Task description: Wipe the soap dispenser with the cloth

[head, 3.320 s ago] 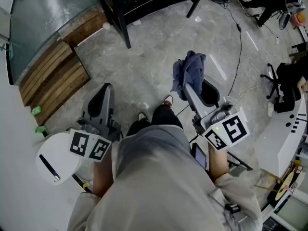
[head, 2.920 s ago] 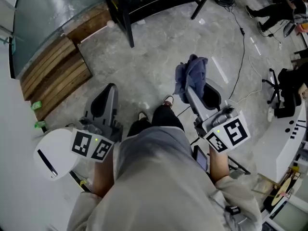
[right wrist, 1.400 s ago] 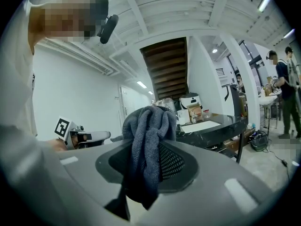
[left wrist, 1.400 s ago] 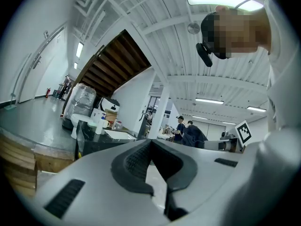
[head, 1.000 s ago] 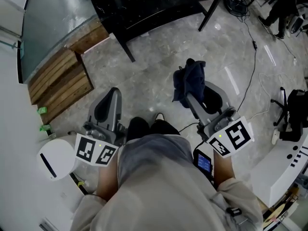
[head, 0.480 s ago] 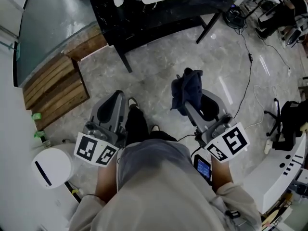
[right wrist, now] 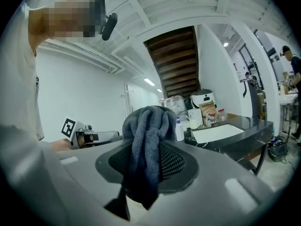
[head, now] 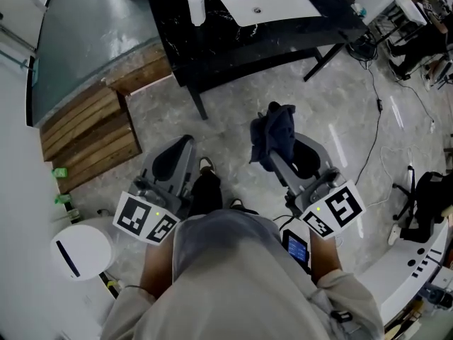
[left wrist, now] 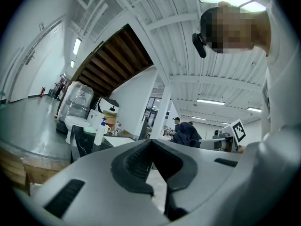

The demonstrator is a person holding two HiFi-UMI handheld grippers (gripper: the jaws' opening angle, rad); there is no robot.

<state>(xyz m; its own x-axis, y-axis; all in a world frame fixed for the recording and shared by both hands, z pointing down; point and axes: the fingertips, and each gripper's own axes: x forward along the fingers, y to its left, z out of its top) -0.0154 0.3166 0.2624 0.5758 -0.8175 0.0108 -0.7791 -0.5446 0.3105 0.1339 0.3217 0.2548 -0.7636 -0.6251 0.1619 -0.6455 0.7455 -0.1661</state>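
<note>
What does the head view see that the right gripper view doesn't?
Only the head view: the person's shoe, a round white object on the floor and a small lit screen. Only the right gripper view: the ceiling and the brown stairs overhead. Both: the dark cloth pinched in the right gripper, the soap dispenser and the white sink.

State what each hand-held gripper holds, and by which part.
Right hand-held gripper: cloth, pinched at its bunched middle. Left hand-held gripper: shut, holding nothing.

One cloth (head: 276,129), one soap dispenser (head: 196,7), one sink (head: 265,0).
</note>
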